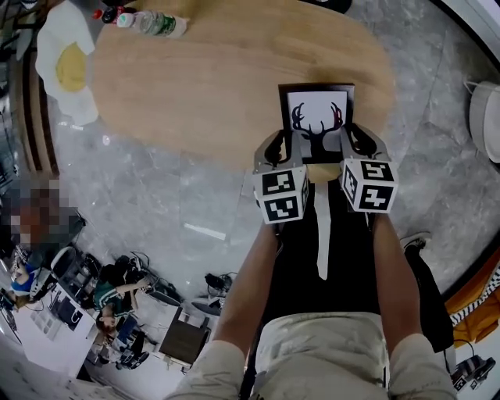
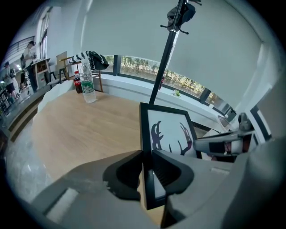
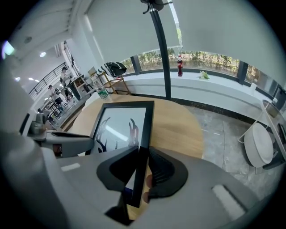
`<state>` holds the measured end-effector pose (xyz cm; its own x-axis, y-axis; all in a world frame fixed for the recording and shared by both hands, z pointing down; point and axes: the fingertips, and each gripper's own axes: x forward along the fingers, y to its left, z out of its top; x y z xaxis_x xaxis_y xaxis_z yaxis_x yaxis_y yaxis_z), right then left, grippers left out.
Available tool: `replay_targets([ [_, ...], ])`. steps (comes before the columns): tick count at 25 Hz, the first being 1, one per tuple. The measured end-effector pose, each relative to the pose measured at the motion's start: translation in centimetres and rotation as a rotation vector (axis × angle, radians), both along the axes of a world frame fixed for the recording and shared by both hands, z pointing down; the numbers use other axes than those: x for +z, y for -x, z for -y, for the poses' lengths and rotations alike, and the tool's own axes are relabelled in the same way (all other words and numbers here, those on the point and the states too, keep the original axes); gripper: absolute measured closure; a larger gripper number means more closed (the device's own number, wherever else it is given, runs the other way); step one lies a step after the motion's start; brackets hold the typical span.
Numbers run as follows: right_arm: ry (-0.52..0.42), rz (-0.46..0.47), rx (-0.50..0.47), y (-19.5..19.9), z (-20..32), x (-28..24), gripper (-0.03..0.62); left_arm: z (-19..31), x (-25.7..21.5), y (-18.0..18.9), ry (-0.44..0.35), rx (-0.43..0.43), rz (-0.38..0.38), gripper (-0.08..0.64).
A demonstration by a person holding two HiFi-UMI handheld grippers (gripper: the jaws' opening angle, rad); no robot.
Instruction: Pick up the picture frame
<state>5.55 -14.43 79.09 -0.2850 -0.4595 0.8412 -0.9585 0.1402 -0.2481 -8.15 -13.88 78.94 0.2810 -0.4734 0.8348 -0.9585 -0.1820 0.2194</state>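
Head view: the person holds a black picture frame [image 1: 316,117] upright over the near edge of the oval wooden worktop [image 1: 195,78], its antler print [image 1: 316,121] facing the camera. The left tongs [image 1: 275,148] pinch the frame's left rail and the right tongs [image 1: 358,142] its right rail, low on each side. Matched grips on opposite rails likely keep the frame level and stop it swinging. Bottles [image 1: 148,22] and a fried-egg-shaped cushion [image 1: 66,66] sit well apart at the far end, clear of the work.

Left gripper view: the left tongs [image 2: 147,174] stand narrow, their pads pressed on either face of the frame's thin black rail [image 2: 144,134]. The frame's lower corner shows below the pads with bare wood behind it, so the frame appears to hang free of the worktop rather than rest on it. The right tongs [image 2: 219,145] reach in from the far side of the print. A water bottle [image 2: 88,85] and a dark pole [image 2: 163,62] stand beyond.

Right gripper view: the right tongs [image 3: 142,172] are likewise closed to a narrow gap on the opposite rail, gripping it edge-on from front and back. Glare crosses the glass [image 3: 118,127]. Such thin rails give little to bite on, which may explain using both tongs.
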Motion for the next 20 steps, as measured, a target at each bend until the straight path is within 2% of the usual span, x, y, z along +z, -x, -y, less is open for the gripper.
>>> replay_targets([
  [12, -0.219, 0.014, 0.025, -1.7, 4.8, -12.7, 0.517, 5.0, -13.0, -1.6, -0.215, 0.009, 0.017, 0.479],
  [20, -0.36, -0.013, 0.029, -2.4, 5.0, -21.9, 0.517, 5.3, -21.7, -2.3, -0.336, 0.021, 0.023, 0.479],
])
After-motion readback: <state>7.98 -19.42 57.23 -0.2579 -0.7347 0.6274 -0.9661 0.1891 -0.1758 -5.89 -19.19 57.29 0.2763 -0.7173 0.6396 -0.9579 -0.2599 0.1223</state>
